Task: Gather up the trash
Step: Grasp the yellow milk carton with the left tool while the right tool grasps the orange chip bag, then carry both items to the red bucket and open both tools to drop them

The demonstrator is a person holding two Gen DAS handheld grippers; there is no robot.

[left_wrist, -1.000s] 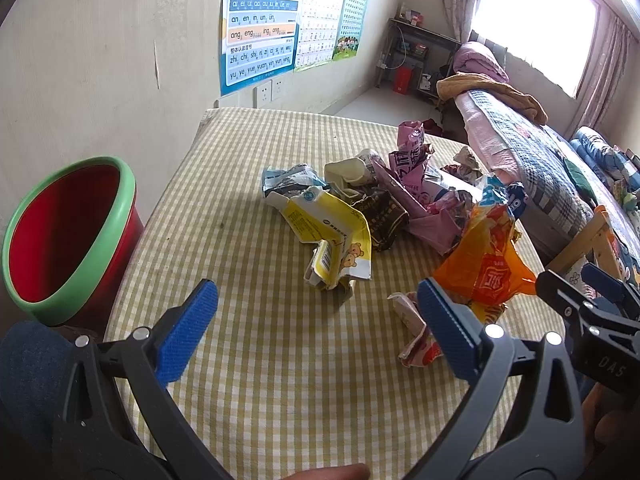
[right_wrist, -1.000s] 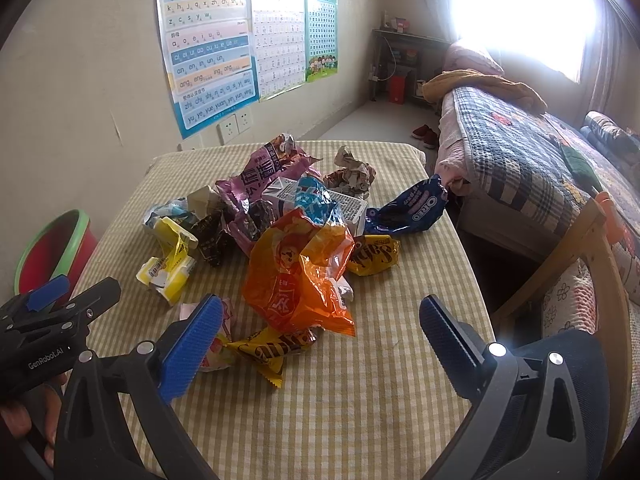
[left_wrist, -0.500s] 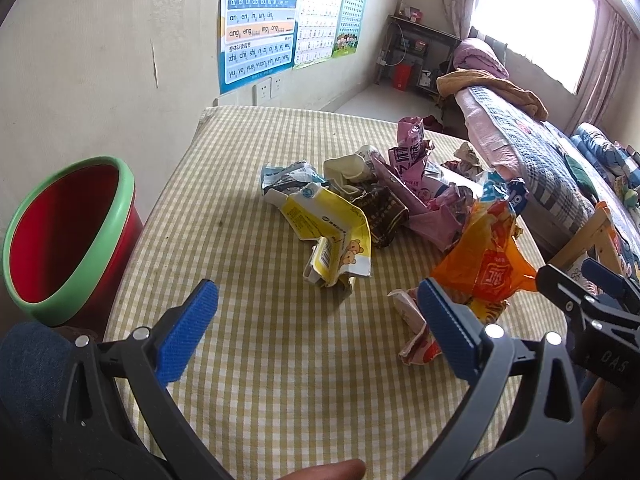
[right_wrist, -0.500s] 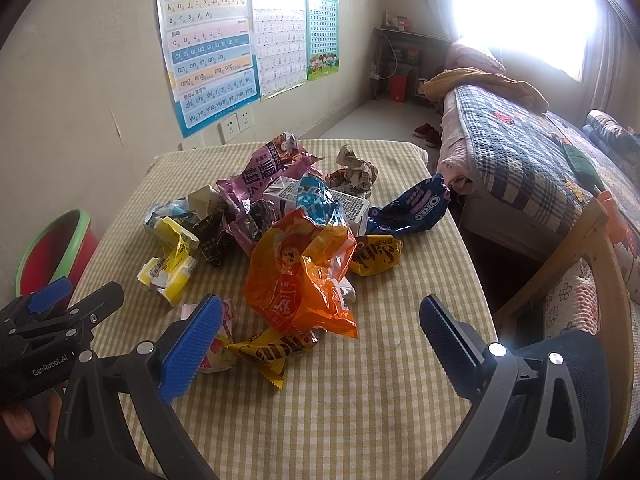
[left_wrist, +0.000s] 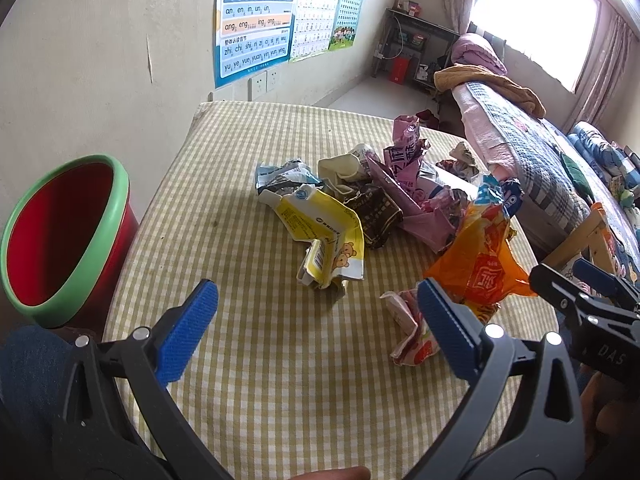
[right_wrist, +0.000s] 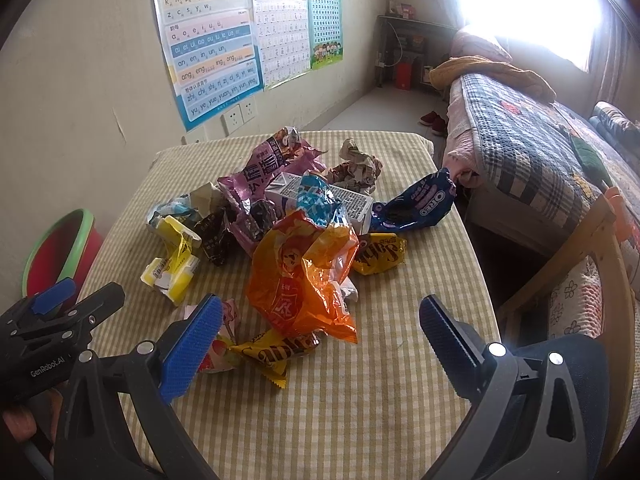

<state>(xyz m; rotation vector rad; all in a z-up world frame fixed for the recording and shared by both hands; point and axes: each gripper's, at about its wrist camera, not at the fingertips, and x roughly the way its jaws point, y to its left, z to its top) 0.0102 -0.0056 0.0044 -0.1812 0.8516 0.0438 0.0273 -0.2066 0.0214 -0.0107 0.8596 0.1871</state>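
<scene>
Beige wall with charts, quilted bed beneath a glaring window.

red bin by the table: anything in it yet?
Looks empty as far as visible. The left wrist view shows only bare red inner wall in the red bin; its bottom is out of sight. The wrappers lie on the table.

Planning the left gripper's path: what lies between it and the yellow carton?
Only bare checked tablecloth between the open left gripper and the crumpled yellow carton, seen in the left wrist view.

Left gripper, right gripper: black frames, blue ribbed fingers, silver screws, "GenRobot.AI" marking.
</scene>
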